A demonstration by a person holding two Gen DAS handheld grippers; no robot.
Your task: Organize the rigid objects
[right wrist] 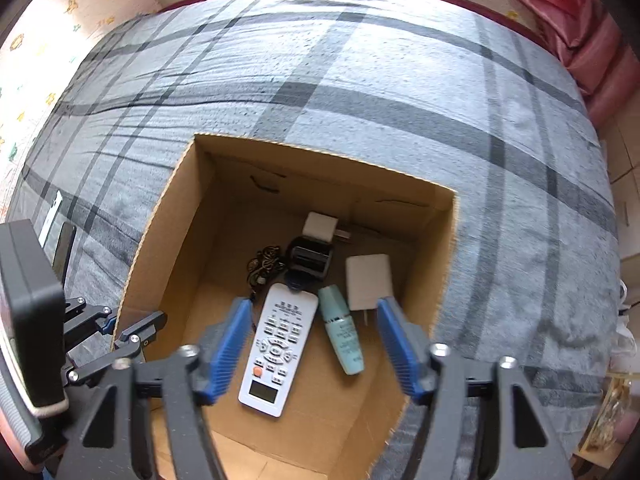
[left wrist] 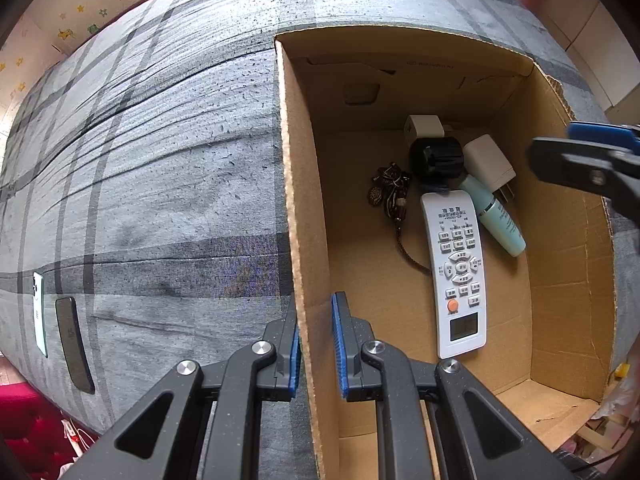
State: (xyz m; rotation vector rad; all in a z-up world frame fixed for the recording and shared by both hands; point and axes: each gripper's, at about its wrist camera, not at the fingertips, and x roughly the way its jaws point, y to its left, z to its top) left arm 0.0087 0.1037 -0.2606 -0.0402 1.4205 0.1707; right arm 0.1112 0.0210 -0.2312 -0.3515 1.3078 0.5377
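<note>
Straddling the near left wall of the cardboard box (left wrist: 308, 240), the left gripper (left wrist: 317, 346) has one blue pad on the outside and one on the inside. The inside pad stands a little off the wall, and I cannot tell if the outside one presses it. The right gripper (right wrist: 310, 346) hangs over the open box with its fingers wide apart and nothing between them.

Down on the box floor, the white remote (right wrist: 276, 346) lies closest, with its small screen at the near end and an orange button just above the screen. Just beside it on the right lies a pale green tube (right wrist: 342, 334). A big white charger (right wrist: 368, 286) sits past the tube, its prongs pointing toward the near side. Behind the remote's far end is a black round thing (right wrist: 311, 258) (I cannot tell what it is). A bunch of dark cords and beads (left wrist: 390, 190) lies to its left. A small white plug cube (right wrist: 319, 226) is farthest back, near the far wall.

The box rests on a gray checked bedsheet (right wrist: 360, 80). Well apart from the box, over on the left, a white phone (left wrist: 39, 312) and a dark phone (left wrist: 74, 344) lie side by side on the sheet.
</note>
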